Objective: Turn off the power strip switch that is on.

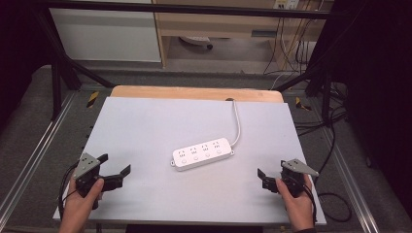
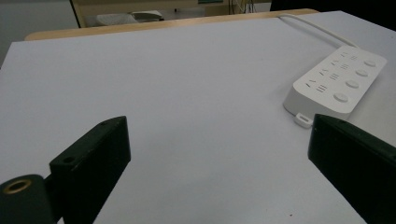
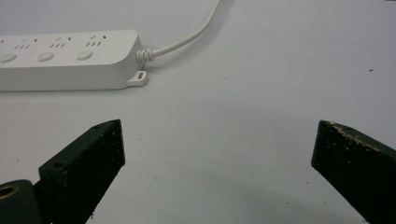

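In the left gripper view, the far right corner of the white power strip [image 2: 337, 79] ran close to the picture's right edge, and its near end sat partly behind the right-hand jaw. In the right gripper view the strip's left part was cut off by the picture's left edge (three buttons remained in sight). Its white cable [image 1: 237, 121] dropped over the far table edge, so the plug was hidden. The socket markings in the high view were too small to read.
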Demonstrator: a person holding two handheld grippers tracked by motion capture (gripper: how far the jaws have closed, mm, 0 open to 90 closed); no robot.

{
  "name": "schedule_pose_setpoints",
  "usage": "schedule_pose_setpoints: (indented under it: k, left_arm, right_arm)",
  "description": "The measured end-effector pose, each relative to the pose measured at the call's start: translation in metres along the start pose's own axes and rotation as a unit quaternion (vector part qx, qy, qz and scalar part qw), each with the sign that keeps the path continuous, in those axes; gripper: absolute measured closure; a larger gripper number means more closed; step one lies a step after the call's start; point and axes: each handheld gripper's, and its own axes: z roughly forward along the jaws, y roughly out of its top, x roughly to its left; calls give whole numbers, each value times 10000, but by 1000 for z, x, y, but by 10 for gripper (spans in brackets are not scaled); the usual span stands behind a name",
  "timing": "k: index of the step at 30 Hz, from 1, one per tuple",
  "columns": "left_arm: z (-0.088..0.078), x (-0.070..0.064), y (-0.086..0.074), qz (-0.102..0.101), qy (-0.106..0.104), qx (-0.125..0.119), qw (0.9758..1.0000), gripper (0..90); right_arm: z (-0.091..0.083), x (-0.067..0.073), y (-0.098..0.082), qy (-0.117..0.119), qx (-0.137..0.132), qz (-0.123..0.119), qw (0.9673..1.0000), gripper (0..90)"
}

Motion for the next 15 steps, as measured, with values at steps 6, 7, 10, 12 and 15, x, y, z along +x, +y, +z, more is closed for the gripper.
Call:
schedule_pose_setpoints:
  k: [6, 7, 10, 12, 15]
  left_arm:
    - [-1, 0, 0, -18, -2, -32, 10000, 57]
    - [-1, 0, 0, -20, -4, -32, 10000, 56]
    - [-1, -1, 1, -11, -15, -52, 10000, 57]
    - [-1, -1, 1, 0, -21, -55, 10000, 56]
    - [-1, -1, 1, -9, -28, -50, 10000, 56]
  right_arm:
    - [0, 0, 1, -20, -43, -13, 10000, 33]
    - [-1, 0, 1, -14, -41, 1, 10000, 33]
    - [-1, 1, 1, -6, -63, -20, 10000, 32]
    - [-1, 1, 2, -3, -68, -22, 10000, 31]
    - [-1, 2, 2, -6, -80, -41, 10000, 30]
